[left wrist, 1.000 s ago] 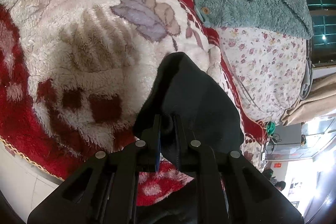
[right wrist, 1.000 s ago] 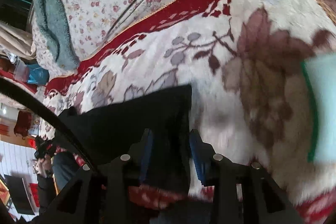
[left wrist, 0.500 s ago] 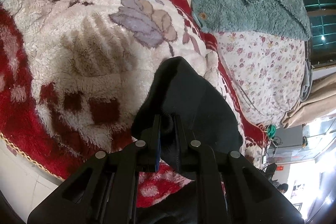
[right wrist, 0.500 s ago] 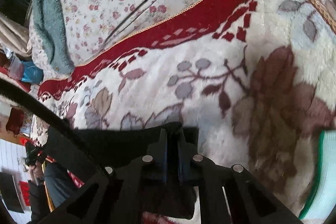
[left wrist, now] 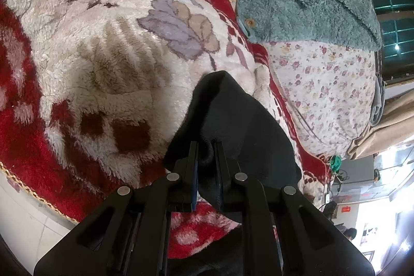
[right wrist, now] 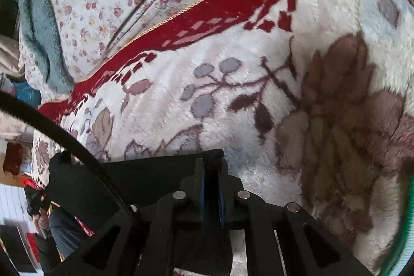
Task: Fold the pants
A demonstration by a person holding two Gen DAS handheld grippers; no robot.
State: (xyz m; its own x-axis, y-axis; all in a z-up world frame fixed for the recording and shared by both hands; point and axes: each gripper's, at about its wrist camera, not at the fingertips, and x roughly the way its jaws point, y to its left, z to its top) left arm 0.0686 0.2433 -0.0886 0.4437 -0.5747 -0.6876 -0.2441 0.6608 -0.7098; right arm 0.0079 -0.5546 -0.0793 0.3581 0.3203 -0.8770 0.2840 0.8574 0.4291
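Note:
The black pants [left wrist: 238, 120] lie on a plush red and white floral blanket [left wrist: 103, 56]. My left gripper [left wrist: 205, 146] is shut on a bunched edge of the pants, which drape away to the right in the left wrist view. My right gripper [right wrist: 212, 164] is shut on another edge of the same pants [right wrist: 145, 177], which stretch off to the left as a flat black band just above the blanket [right wrist: 258, 69]. Most of the garment is hidden behind the grippers.
A teal fleece garment with wooden buttons [left wrist: 305, 7] lies on a floral quilt [left wrist: 323, 74] at the far side, also at the left in the right wrist view [right wrist: 38, 25]. A green-edged item [right wrist: 406, 224] shows at the right rim. White floor [left wrist: 23, 219] lies below the blanket edge.
My right gripper closed on the pants edge a second ago and has lifted it forward over the blanket. My left gripper keeps its hold and has shifted slightly forward.

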